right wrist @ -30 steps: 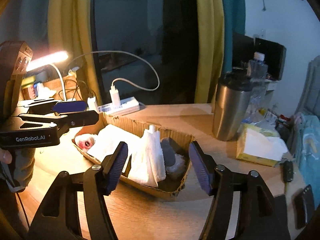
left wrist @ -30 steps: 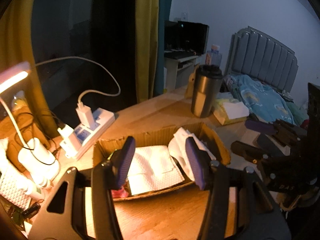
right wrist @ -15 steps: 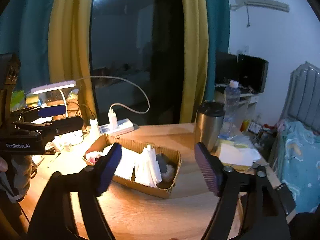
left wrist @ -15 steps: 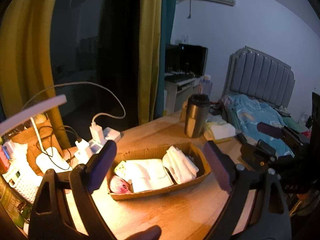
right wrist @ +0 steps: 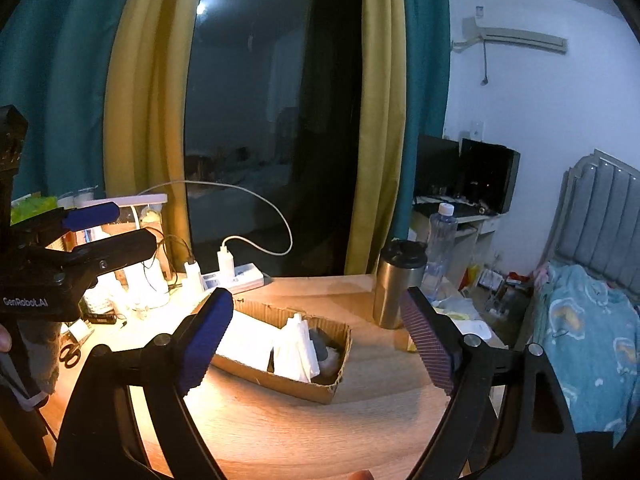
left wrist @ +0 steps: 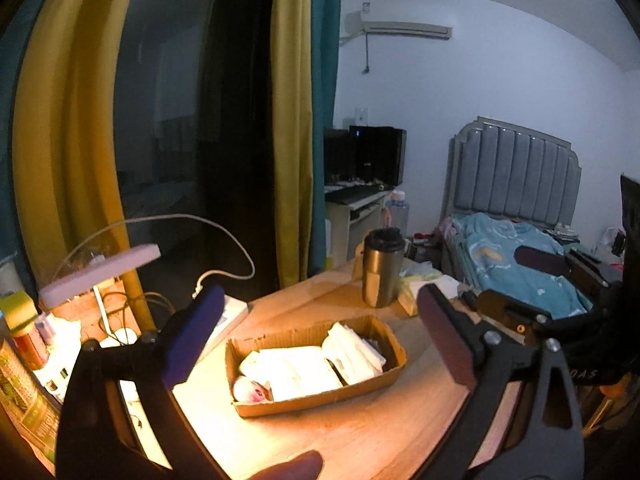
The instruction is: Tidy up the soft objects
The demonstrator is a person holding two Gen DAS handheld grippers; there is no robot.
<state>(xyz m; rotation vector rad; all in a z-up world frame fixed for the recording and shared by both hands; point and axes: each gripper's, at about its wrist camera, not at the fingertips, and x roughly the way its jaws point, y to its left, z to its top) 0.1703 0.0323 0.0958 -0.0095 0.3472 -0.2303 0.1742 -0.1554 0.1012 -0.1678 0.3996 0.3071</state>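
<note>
My left gripper (left wrist: 320, 336) and my right gripper (right wrist: 316, 340) both have just been opening wide, and nothing is between their jaws. Beyond them the cardboard box (left wrist: 320, 394) sits on the wooden table (left wrist: 360, 432), with folded white cloths (left wrist: 296, 368) inside. A steel tumbler (left wrist: 382, 268) stands further behind.

- A dark window (right wrist: 272, 120) is behind yellow curtains (right wrist: 376, 120) and teal curtains (right wrist: 52, 80).
- The white wall (left wrist: 500, 92) carries an air conditioner (left wrist: 406, 29).
- A bed with a grey padded headboard (left wrist: 516, 172) stands at the right.
- A desk lamp (left wrist: 100, 272) shines warm light on the wooden table (left wrist: 360, 432).
</note>
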